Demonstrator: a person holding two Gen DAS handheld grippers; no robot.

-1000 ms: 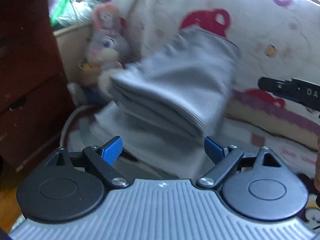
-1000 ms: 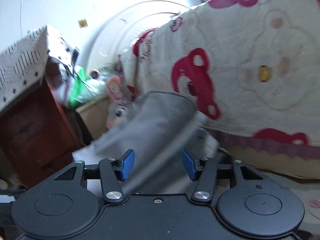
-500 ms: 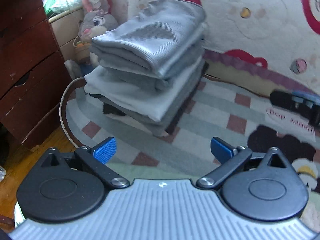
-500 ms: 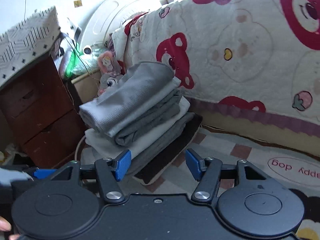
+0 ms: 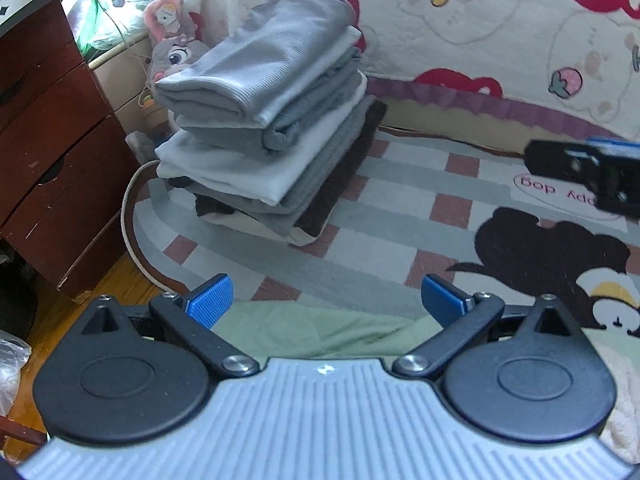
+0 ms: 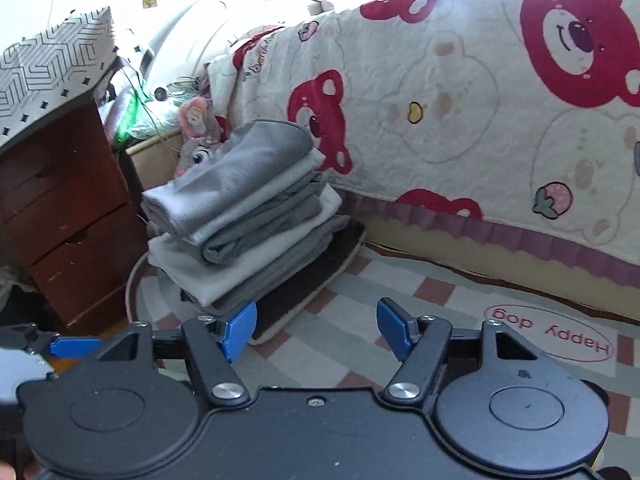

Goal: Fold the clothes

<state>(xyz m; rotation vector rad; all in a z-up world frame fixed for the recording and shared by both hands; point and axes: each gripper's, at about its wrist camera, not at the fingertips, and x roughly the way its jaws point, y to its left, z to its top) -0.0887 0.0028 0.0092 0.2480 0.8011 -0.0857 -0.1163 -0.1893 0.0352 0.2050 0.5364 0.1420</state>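
Observation:
A stack of folded clothes (image 5: pixel 272 120) stands on the rug by the bed, a grey ribbed piece (image 5: pixel 264 56) on top; it also shows in the right wrist view (image 6: pixel 248 216). My left gripper (image 5: pixel 326 300) is open and empty, well back from the stack, above a light green garment (image 5: pixel 320 332) lying under it. My right gripper (image 6: pixel 316 326) is open and empty, also back from the stack. The right gripper's fingers (image 5: pixel 580 164) show at the right edge of the left wrist view.
A checked rug (image 5: pixel 400 208) with a cartoon print covers the floor. A bed with a bear-print quilt (image 6: pixel 480 120) runs behind. A brown drawer chest (image 5: pixel 48 140) stands left of the stack. A plush rabbit (image 5: pixel 176 48) sits behind it.
Both grippers let go of the grey ribbed piece on top of the stack and pulled back and away from it. Both now stand open and empty.

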